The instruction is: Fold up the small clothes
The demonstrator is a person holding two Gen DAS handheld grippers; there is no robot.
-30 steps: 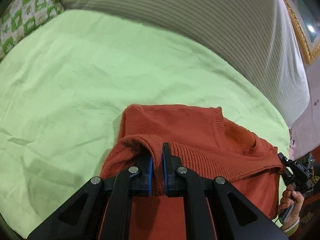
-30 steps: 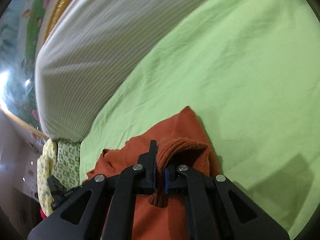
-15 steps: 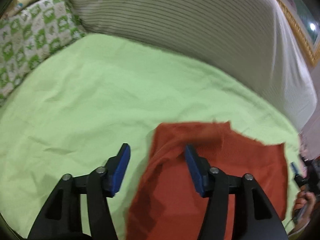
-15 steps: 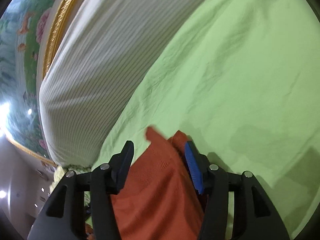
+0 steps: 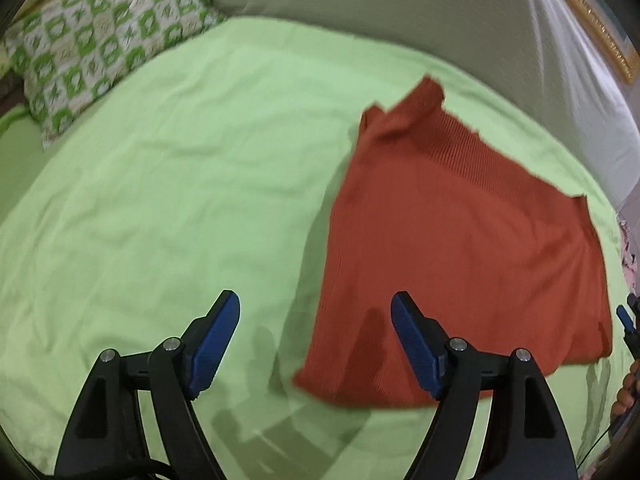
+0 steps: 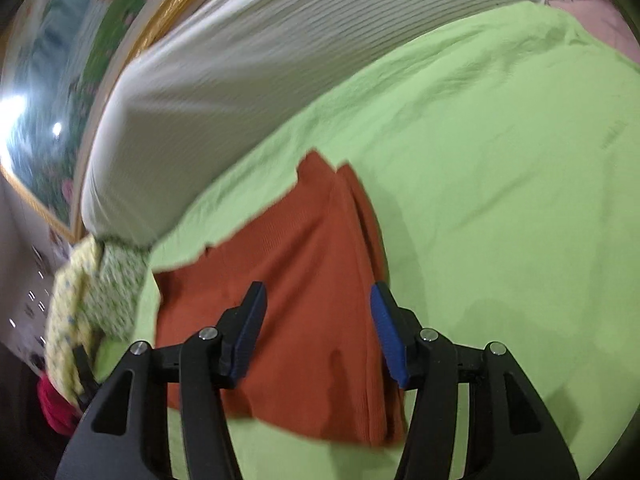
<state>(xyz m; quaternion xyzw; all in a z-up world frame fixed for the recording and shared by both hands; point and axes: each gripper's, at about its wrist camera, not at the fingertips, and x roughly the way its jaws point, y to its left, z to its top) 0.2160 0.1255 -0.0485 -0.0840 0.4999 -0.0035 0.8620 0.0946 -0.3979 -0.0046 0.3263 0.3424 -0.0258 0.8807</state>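
**Sweater folded on the bed, both claws off the cloth**

The rust-orange sweater lay folded flat on the light green sheet, towards the side of the bed next to the striped white bolster. In the left wrist view it showed as a rough four-sided shape with a small peak of cloth at its far corner. Its ribbed band ran along the far edge. In the right wrist view a folded layer formed a ridge down the right side of the sweater.

Left claw: jaws wide apart and opening, nothing between the blue pads. It hovered above the near left corner of the sweater; the right finger stood over the orange cloth, the left finger over bare sheet. No contact with the cloth was visible.

Right claw: jaws apart at a moderate gap, holding nothing. It hovered over the near part of the sweater, which showed between and beyond the fingers but did not touch the pads.

A green-and-white patterned pillow sat at the far left corner of the bed, well apart from the sweater. A gold picture frame ran behind the bolster. Both views were somewhat blurred.
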